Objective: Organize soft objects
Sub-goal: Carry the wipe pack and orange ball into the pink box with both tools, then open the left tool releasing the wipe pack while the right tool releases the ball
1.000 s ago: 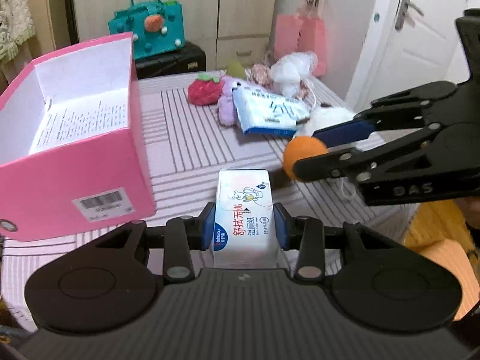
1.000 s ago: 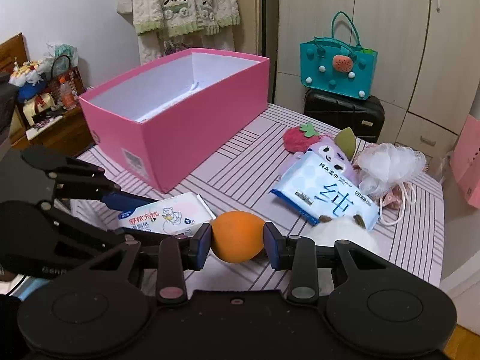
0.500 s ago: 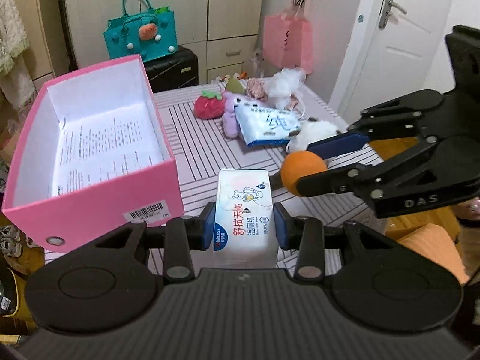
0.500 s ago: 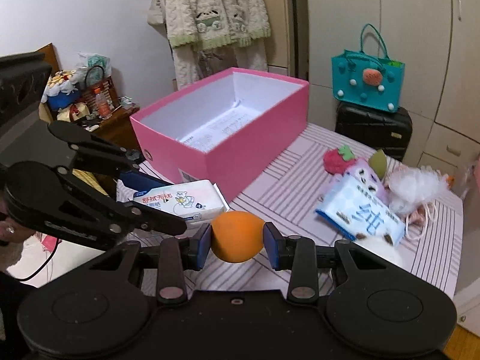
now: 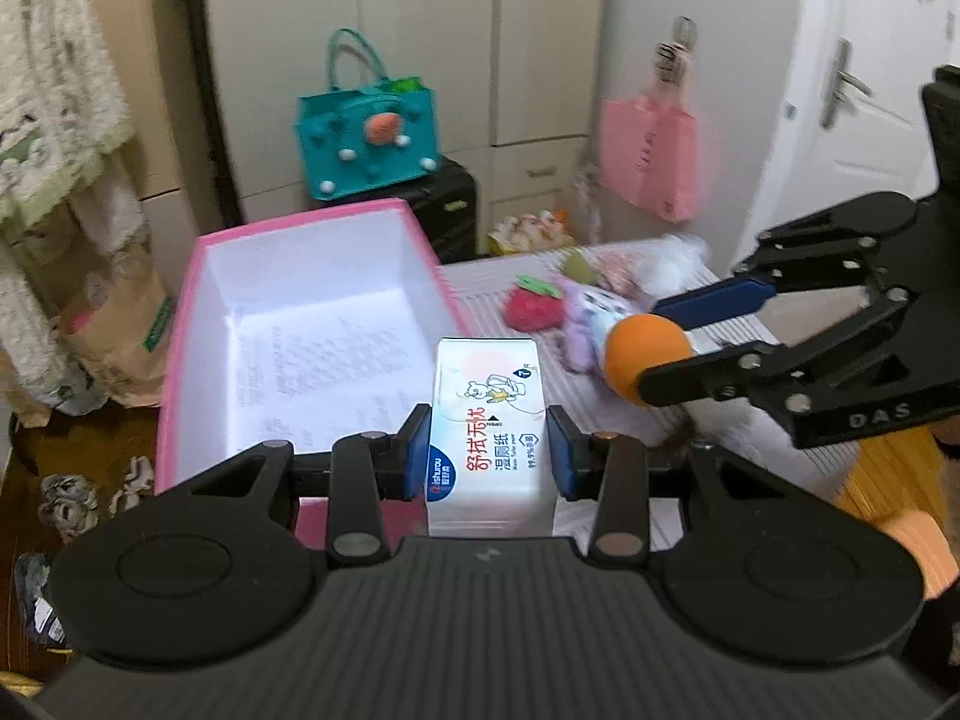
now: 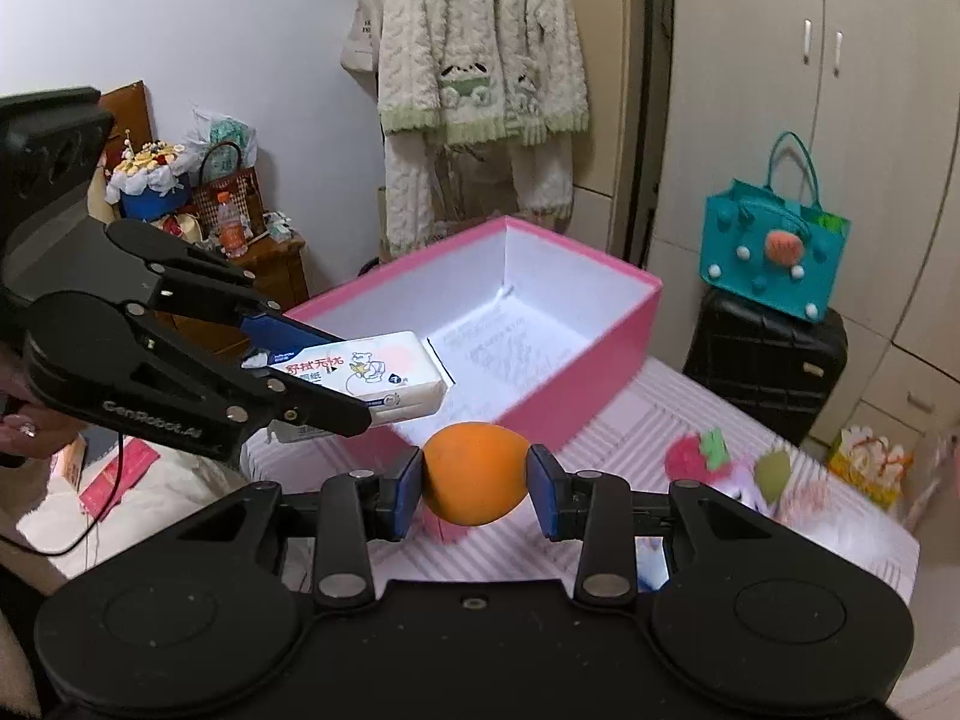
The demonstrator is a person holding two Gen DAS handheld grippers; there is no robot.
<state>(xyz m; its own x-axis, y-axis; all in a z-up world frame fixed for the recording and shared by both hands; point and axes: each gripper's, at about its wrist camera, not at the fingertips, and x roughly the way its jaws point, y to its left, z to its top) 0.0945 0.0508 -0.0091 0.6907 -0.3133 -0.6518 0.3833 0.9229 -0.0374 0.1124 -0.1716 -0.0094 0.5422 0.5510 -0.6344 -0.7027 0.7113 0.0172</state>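
Note:
My left gripper (image 5: 489,453) is shut on a white pack of wet wipes (image 5: 487,420) and holds it in the air at the near right edge of the open pink box (image 5: 186,324). It also shows in the right wrist view (image 6: 384,381). My right gripper (image 6: 477,483) is shut on an orange soft ball (image 6: 474,471), raised just in front of the pink box (image 6: 606,336). The ball also shows in the left wrist view (image 5: 645,354). A red strawberry plush (image 5: 534,309), a purple plush and a wipes pack lie on the striped table (image 5: 492,285).
The pink box has a white inside with a printed sheet on its floor (image 6: 510,348). A teal bag (image 6: 774,252) sits on a black suitcase (image 6: 762,360) behind the table. A pink bag (image 5: 651,162) hangs by the door. Cluttered shelves stand at the left (image 6: 228,222).
Both grippers have risen and moved toward the pink box, each keeping its load. The wipes pack is now over the box's near edge and the ball is close in front of the box.

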